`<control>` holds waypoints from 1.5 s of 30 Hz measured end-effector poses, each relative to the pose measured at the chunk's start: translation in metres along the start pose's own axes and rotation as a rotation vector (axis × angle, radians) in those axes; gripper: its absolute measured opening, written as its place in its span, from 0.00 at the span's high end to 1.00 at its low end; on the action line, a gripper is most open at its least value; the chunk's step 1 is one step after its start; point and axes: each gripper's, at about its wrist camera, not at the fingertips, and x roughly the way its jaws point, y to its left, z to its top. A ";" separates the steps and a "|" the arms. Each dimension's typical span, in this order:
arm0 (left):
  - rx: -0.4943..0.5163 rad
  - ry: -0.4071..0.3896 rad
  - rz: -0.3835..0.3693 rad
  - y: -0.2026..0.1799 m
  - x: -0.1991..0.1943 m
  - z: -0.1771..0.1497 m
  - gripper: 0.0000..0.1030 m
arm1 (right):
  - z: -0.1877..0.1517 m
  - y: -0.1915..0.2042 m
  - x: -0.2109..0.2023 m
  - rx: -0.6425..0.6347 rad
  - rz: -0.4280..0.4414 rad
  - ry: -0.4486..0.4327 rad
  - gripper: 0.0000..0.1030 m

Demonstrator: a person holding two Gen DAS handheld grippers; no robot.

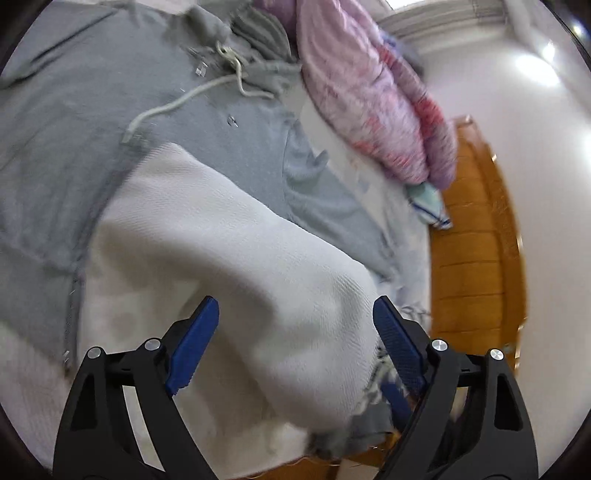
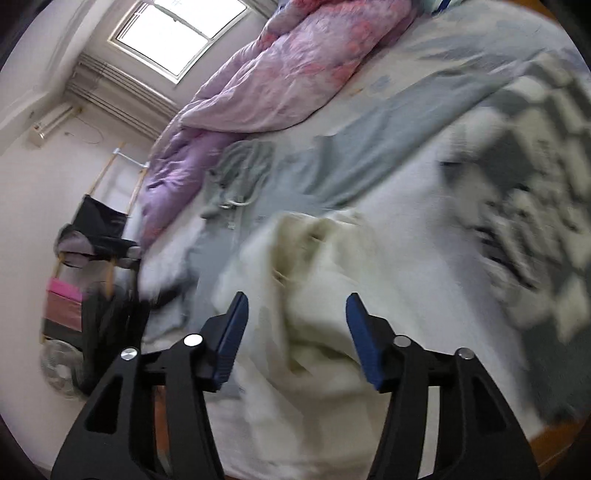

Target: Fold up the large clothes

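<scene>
A large grey hoodie (image 1: 74,122) with a white drawstring (image 1: 184,98) lies spread on the bed. A white knit sleeve or panel (image 1: 236,258) lies over it and runs down between my left gripper's jaws. My left gripper (image 1: 295,314) is open, its blue pads on either side of the white cloth near the bed edge. In the right wrist view the hoodie (image 2: 369,147) stretches across the bed, with bunched white and cream cloth (image 2: 314,288) in front. My right gripper (image 2: 297,308) is open just above that bunched cloth.
A pink and purple quilt (image 1: 369,92) is heaped at the back of the bed; it also shows in the right wrist view (image 2: 277,81). A wooden bed frame (image 1: 472,240) borders the mattress. A rack with dark items (image 2: 92,236), a fan (image 2: 59,365) and a window (image 2: 177,33) stand at left.
</scene>
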 end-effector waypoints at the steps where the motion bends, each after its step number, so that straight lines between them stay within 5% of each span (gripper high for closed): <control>1: -0.003 -0.017 0.016 0.006 -0.013 -0.006 0.14 | 0.009 0.000 0.016 0.030 0.030 0.045 0.47; 5: 0.046 -0.031 0.175 0.020 -0.031 -0.026 0.14 | 0.034 0.001 0.064 0.116 0.073 0.139 0.47; 9: 0.068 0.038 0.325 0.039 -0.018 -0.051 0.14 | 0.061 0.000 0.101 0.130 0.053 0.224 0.49; 12: 0.093 0.084 0.438 0.050 0.000 -0.066 0.14 | 0.081 0.008 0.116 0.083 0.059 0.225 0.93; 14: 0.090 0.127 0.480 0.058 0.010 -0.074 0.14 | 0.093 0.019 0.113 -0.023 0.023 0.192 0.96; 18: 0.071 0.186 0.490 0.077 0.019 -0.086 0.14 | 0.107 0.003 0.144 -0.225 -0.198 0.205 0.96; 20: 0.029 0.198 0.459 0.086 0.017 -0.089 0.14 | 0.112 -0.014 0.157 -0.304 -0.431 0.164 1.00; 23: 0.018 0.193 0.458 0.093 0.014 -0.090 0.14 | 0.125 -0.049 0.145 -0.172 -0.375 0.171 1.00; 29: 0.040 0.207 0.435 0.093 0.015 -0.089 0.14 | 0.097 0.018 0.055 -0.275 -0.235 0.040 0.96; 31: 0.040 0.210 0.432 0.085 0.025 -0.087 0.14 | 0.076 0.052 0.046 -0.311 -0.093 0.081 0.96; 33: 0.032 0.210 0.428 0.084 0.027 -0.088 0.14 | 0.050 0.073 0.065 -0.358 -0.042 0.212 0.97; 35: 0.035 0.203 0.424 0.080 0.026 -0.090 0.14 | 0.027 0.069 0.096 -0.391 -0.143 0.333 1.00; 39: 0.057 0.187 0.393 0.075 0.020 -0.091 0.14 | 0.023 -0.003 0.132 -0.382 -0.428 0.331 1.00; 42: 0.032 0.179 0.359 0.082 0.015 -0.095 0.14 | 0.028 -0.042 0.137 -0.279 -0.364 0.332 1.00; 45: 0.009 0.180 0.325 0.088 0.014 -0.099 0.14 | 0.022 -0.032 0.137 -0.375 -0.406 0.306 1.00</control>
